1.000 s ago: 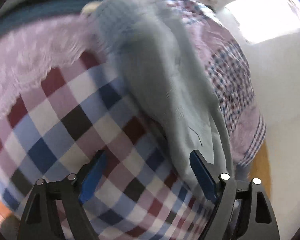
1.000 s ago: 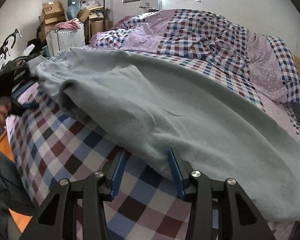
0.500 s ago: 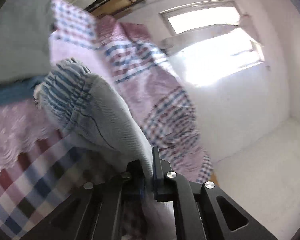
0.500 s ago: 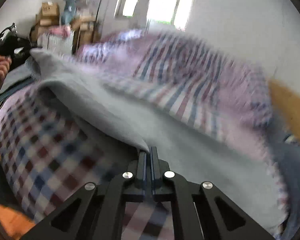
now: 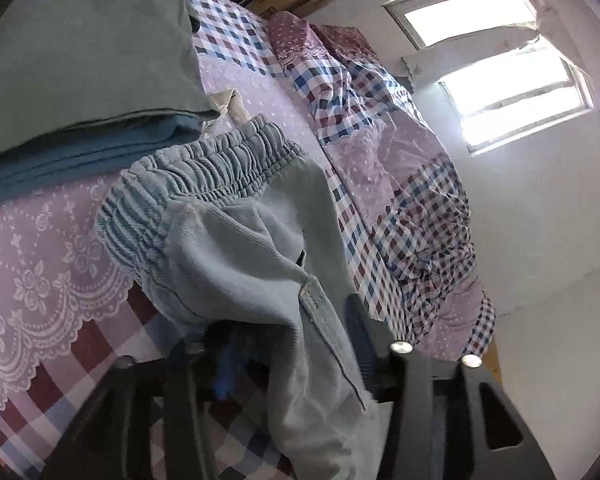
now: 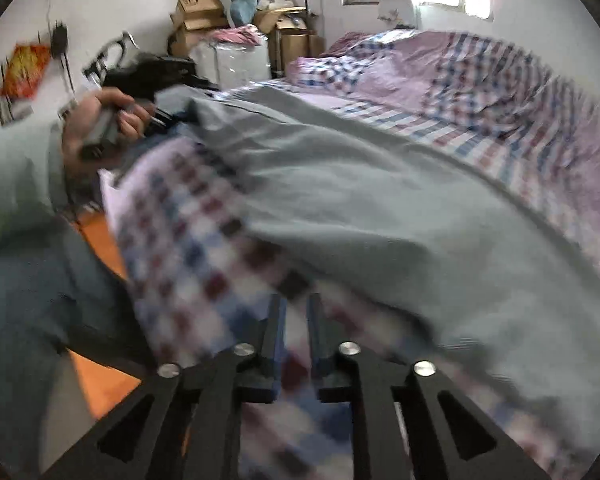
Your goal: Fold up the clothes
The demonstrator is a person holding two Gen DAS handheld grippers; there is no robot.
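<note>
Light blue-grey trousers (image 5: 236, 248) with an elastic waistband lie on the checked bedspread (image 5: 100, 344). In the left wrist view their waist end drapes between and over the fingers of my left gripper (image 5: 292, 344), whose jaws stand apart with loose cloth between them. In the right wrist view the trouser legs (image 6: 380, 200) stretch across the bed. My right gripper (image 6: 296, 320) is just in front of the cloth edge, jaws slightly apart with nothing between them. The left gripper (image 6: 152, 76) shows far left there, in the person's hand.
A folded pile of grey and teal clothes (image 5: 80, 80) lies on the bed beyond the waistband. A rumpled checked quilt (image 5: 400, 168) lies along the wall. Cardboard boxes (image 6: 204, 12) and clutter stand beyond the bed. Orange floor (image 6: 100, 380) shows by the bed's edge.
Both grippers were shut on the trousers half a second ago. Now the left jaws have parted with cloth still draped there, and the right jaws have opened slightly and let go.
</note>
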